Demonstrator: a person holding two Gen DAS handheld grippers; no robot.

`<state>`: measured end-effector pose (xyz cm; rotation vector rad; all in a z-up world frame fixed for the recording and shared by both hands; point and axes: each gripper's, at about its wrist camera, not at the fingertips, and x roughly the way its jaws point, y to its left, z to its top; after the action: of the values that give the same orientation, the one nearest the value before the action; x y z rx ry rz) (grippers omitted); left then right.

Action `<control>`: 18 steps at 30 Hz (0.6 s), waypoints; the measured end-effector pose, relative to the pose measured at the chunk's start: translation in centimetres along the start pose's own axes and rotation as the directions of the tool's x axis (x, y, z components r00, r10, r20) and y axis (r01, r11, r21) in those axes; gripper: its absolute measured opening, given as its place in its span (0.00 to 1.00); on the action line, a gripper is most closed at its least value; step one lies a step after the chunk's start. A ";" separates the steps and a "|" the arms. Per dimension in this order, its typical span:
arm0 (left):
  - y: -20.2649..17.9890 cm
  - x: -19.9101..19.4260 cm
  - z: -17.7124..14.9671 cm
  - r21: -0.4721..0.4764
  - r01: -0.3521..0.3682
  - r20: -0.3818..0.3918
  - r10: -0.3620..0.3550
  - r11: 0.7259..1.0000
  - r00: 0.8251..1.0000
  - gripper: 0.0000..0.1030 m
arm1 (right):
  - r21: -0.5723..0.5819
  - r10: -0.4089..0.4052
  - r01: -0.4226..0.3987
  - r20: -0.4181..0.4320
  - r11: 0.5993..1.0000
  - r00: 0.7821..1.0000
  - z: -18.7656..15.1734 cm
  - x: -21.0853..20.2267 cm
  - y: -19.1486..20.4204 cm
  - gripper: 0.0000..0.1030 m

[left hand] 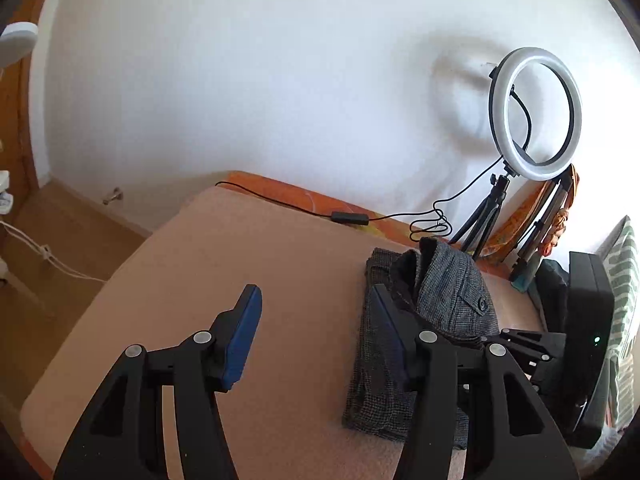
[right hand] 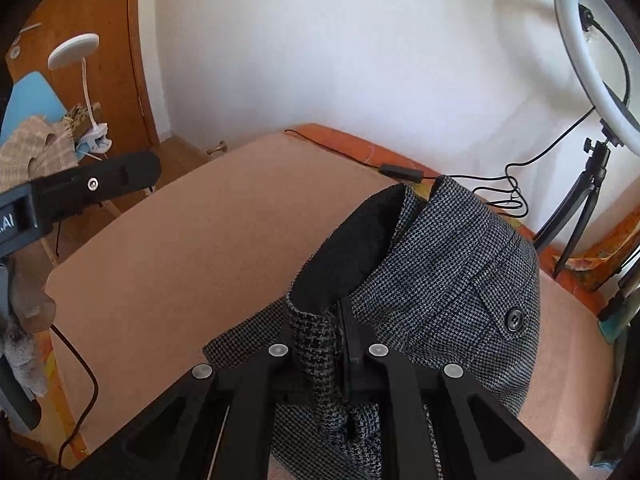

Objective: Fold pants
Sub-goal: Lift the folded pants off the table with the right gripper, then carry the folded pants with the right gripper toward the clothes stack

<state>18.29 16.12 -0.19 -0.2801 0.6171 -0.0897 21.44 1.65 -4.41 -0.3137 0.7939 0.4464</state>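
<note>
Grey houndstooth pants (left hand: 448,300) lie partly folded on the right half of a tan padded surface (left hand: 240,248). My right gripper (right hand: 336,322) is shut on a bunched strip of the pants (right hand: 452,264) near the waist. It holds that end lifted, so the black lining and a buttoned pocket flap show. In the left wrist view, the right gripper (left hand: 532,346) is the black body beside the cloth. My left gripper (left hand: 316,332) stands open over the bare surface just left of the pants, with nothing between its blue pads (left hand: 242,330). The left gripper (right hand: 96,184) is also at the left edge of the right wrist view.
A ring light (left hand: 536,114) on a small tripod stands at the back right. Its cable and inline switch (left hand: 350,217) run along the orange far edge. A striped cushion (left hand: 624,280) is at far right. A white clip lamp (right hand: 74,50) and wooden furniture stand at left, above the wooden floor.
</note>
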 end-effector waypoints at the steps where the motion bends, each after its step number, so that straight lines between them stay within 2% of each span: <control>1: 0.1 0.0 0.0 0.001 -0.001 -0.003 0.001 1.000 1.000 0.53 | -0.002 0.005 -0.005 -0.010 1.000 1.000 0.0 0.5 0.3 0.07; 12: 0.3 -0.2 -0.2 -0.016 -0.008 -0.006 0.008 1.000 1.000 0.53 | 0.033 0.072 -0.070 -0.079 0.997 0.994 -1.0 4.2 1.2 0.09; 15: 0.3 -0.2 -0.5 -0.015 -0.007 -0.019 0.007 1.000 1.000 0.53 | 0.055 0.128 -0.125 -0.060 0.991 0.990 -1.4 4.3 0.5 0.20; 16: 0.3 -0.2 -0.6 -0.016 -0.007 -0.026 0.006 1.000 1.000 0.56 | 0.072 0.165 -0.161 -0.052 0.984 0.985 -1.5 4.0 0.1 0.30; 17: 0.3 -0.3 -0.8 -0.021 -0.005 -0.036 0.004 1.000 0.999 0.63 | 0.094 0.213 -0.208 -0.040 0.974 0.976 -1.5 3.7 -0.3 0.38; 18: 0.3 -0.4 -1.1 -0.034 0.001 -0.047 -0.002 0.999 0.999 0.65 | 0.115 0.259 -0.255 -0.021 0.960 0.966 -1.6 3.2 -0.7 0.40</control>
<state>17.35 16.23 -0.93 -0.3120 0.6652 -0.0876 22.77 1.19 -7.77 -0.1139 0.8955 0.6390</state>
